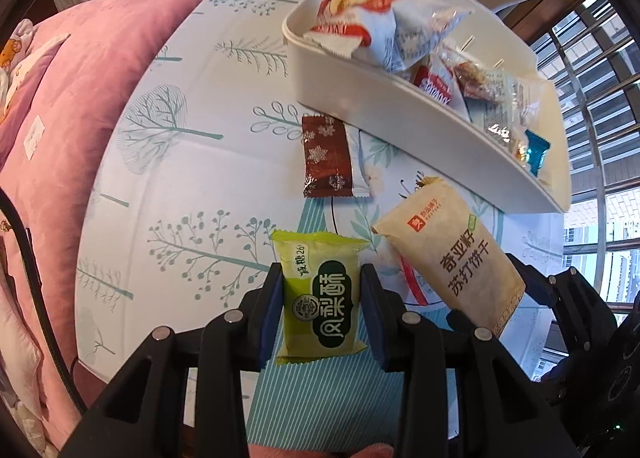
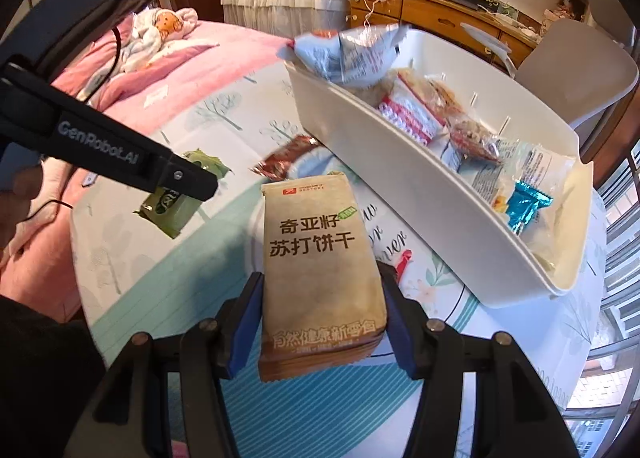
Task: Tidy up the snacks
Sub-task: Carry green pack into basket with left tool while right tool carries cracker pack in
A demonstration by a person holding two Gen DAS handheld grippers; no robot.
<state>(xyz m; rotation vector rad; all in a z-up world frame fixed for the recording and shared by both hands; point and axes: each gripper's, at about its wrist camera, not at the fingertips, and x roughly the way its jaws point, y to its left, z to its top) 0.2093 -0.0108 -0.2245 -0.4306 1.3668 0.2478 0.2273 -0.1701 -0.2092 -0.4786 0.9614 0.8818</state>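
Observation:
My left gripper (image 1: 322, 294) is shut on a green pineapple-cake packet (image 1: 320, 294) and holds it above the table. My right gripper (image 2: 320, 310) is shut on a tan soda-cracker packet (image 2: 316, 266), also lifted; the packet also shows in the left wrist view (image 1: 452, 254). The left gripper with the green packet (image 2: 172, 210) shows at the left of the right wrist view. A white bin (image 1: 400, 114) (image 2: 400, 186) holding several snack packets stands just beyond both grippers. A brown snowflake-print packet (image 1: 326, 156) (image 2: 280, 162) lies on the table in front of the bin.
The round table (image 1: 180, 178) has a tree-print cloth. A pink quilt (image 1: 80, 78) on a bed lies to the left. A white chair (image 2: 580, 70) stands behind the bin, a wooden dresser (image 2: 420, 10) further back. Windows are at the right.

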